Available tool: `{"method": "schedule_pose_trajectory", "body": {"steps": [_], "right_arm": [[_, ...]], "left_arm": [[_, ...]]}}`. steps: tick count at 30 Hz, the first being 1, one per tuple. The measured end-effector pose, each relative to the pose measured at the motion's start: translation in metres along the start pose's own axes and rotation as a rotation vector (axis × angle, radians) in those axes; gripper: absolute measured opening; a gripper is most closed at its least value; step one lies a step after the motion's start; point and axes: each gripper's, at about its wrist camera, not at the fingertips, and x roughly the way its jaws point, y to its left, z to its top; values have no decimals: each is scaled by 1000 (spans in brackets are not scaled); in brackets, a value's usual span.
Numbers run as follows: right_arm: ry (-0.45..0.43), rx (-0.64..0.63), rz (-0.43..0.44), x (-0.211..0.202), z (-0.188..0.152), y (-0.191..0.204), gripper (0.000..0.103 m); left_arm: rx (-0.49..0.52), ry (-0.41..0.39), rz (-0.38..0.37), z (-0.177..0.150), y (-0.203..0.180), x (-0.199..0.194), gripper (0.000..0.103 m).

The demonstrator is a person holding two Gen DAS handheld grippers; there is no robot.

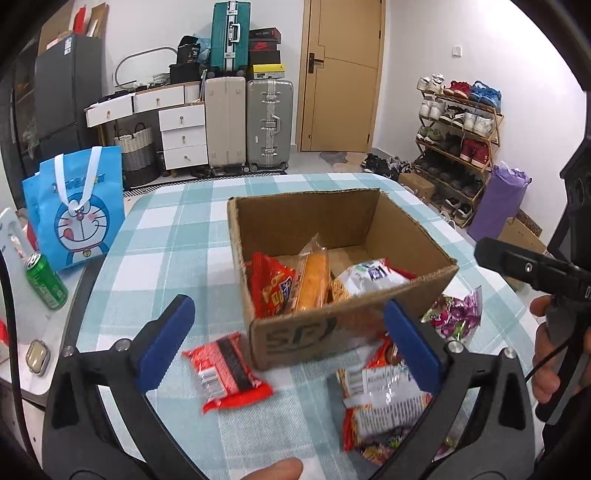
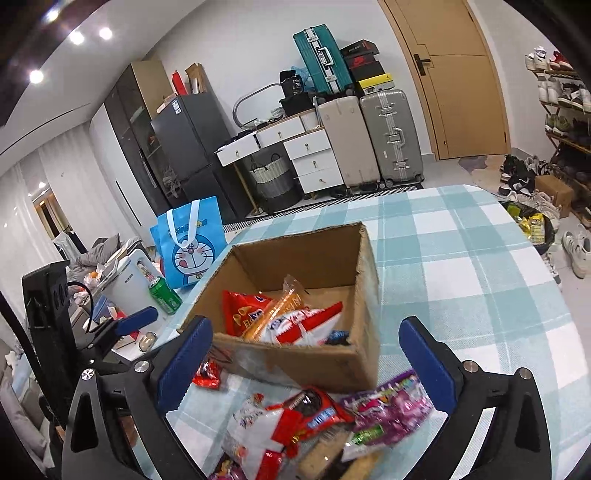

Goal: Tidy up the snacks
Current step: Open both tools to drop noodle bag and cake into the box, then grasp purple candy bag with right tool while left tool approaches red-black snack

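Cardboard box (image 1: pixel 343 325) on tabletop (image 1: pixel 177 236) holds several snacks; loose packets (image 2: pixel 295 424) lie just in front. Left gripper (image 1: pixel 284 343) and right gripper (image 2: pixel 306 358) both gape wide, empty. Risk: overlapping wrappers, so a pinch may drag two or slip.

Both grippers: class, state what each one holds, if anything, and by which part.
Nothing is held. The left gripper and the right gripper both stand open, with loose snack packets lying untouched on the table below.

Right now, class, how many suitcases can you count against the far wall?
3. A beige suitcase and a silver suitcase stand side by side on the floor; a teal suitcase stands on top above the beige one. Others may be hidden behind the clutter.
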Motion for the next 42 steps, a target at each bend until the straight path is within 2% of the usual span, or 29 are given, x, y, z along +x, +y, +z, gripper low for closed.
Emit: {"method": "schedule_pose_trajectory", "body": {"steps": [10,19,25,31,38,42], "right_arm": [[36,-31,-82,-23,-29,-13,102],[61,-30,-104,-21,-39,-19,102],[91,-42,-136,-14,-42,-24,102],[142,-1,-177,-2,-46,-42,102],[217,16,-208,22,-57,-55,102],[245,36,-193,34,-63,-59,102]], "left_arm": [[-49,20,24,-31,18,-22,102],[-63,51,53,-37,31,-17,102],[-70,86,86,-42,40,-1,102],[-97,145,120,-50,52,25,102],[-163,201,115,-60,71,49,102],[-172,216,118,-63,76,59,102]]}}
